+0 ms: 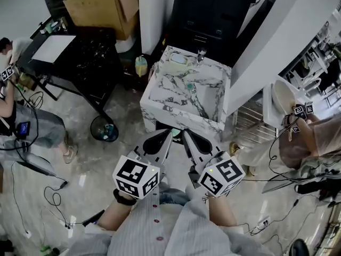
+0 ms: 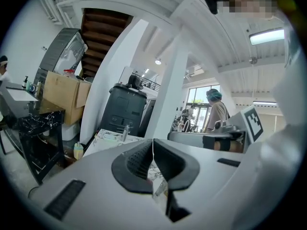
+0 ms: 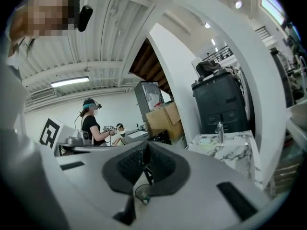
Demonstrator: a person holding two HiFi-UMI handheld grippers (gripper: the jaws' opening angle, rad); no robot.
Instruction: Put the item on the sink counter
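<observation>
The white marble sink unit (image 1: pixel 213 72) stands just ahead of me, with a faucet (image 1: pixel 201 54) and a pale green pad (image 1: pixel 178 58) at the back of its counter. Something small and teal lies in the basin (image 1: pixel 189 86). My left gripper (image 1: pixel 169 134) and right gripper (image 1: pixel 185 134) sit side by side below the sink's front edge, pointing at it. In the left gripper view the left gripper (image 2: pixel 153 150) has its pads together with nothing between them. The right gripper (image 3: pixel 145 157) is likewise shut and empty. The sink counter (image 3: pixel 225 145) lies to its right.
A yellow-green bottle (image 1: pixel 140 65) stands on the floor left of the sink. A round bin (image 1: pixel 104 128), a black table (image 1: pixel 85 57) and a cardboard box (image 1: pixel 106 4) are further left. A seated person (image 1: pixel 21 116) is at the left, another person (image 1: pixel 303 137) at the right. Cables cross the floor.
</observation>
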